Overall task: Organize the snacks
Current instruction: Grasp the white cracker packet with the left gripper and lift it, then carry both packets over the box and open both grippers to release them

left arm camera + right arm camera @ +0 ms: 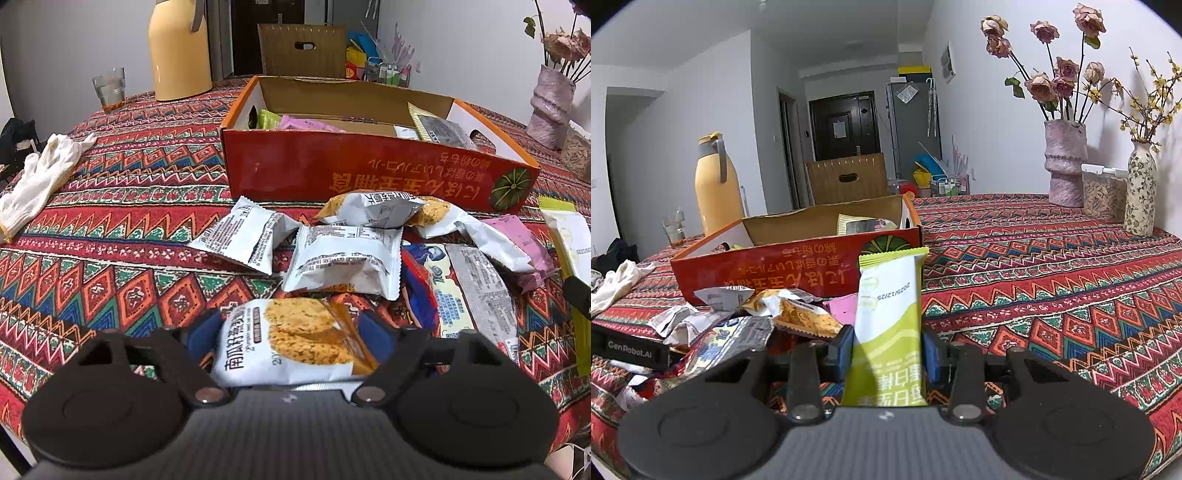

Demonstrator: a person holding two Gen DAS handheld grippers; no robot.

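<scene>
Item 1. Left gripper [291, 332]: a white oat-cookie packet [291, 343] is seen between its blue pads [201, 338]; both pads meet the packet's sides, and the packet is pinched low over the tabletop [122, 236].

Item 2. Right gripper [888, 350]: a green-and-white bar wrapper [890, 317] is pinched upright between the pads, its sealed top edge raised in front of the box.

Item 3. Orange cardboard box [332, 173]: set open on the patterned tabletop beyond the pile; pink, green and grey packets are seen inside it.

Item 4. Loose snack pile [347, 251]: white, pink, blue and silver packets are heaped between the box and the left gripper, several overlapping.

Item 5. Surroundings: a white glove [37, 177] is laid at the left, well apart from the pile; a yellow jug [179, 51] and a drinking glass [109, 88] are stood behind it. A pink vase [1065, 162] of dried roses, a floral vase [1140, 188] and a clear lidded container [1103, 192] are ranged along the wall side.
</scene>
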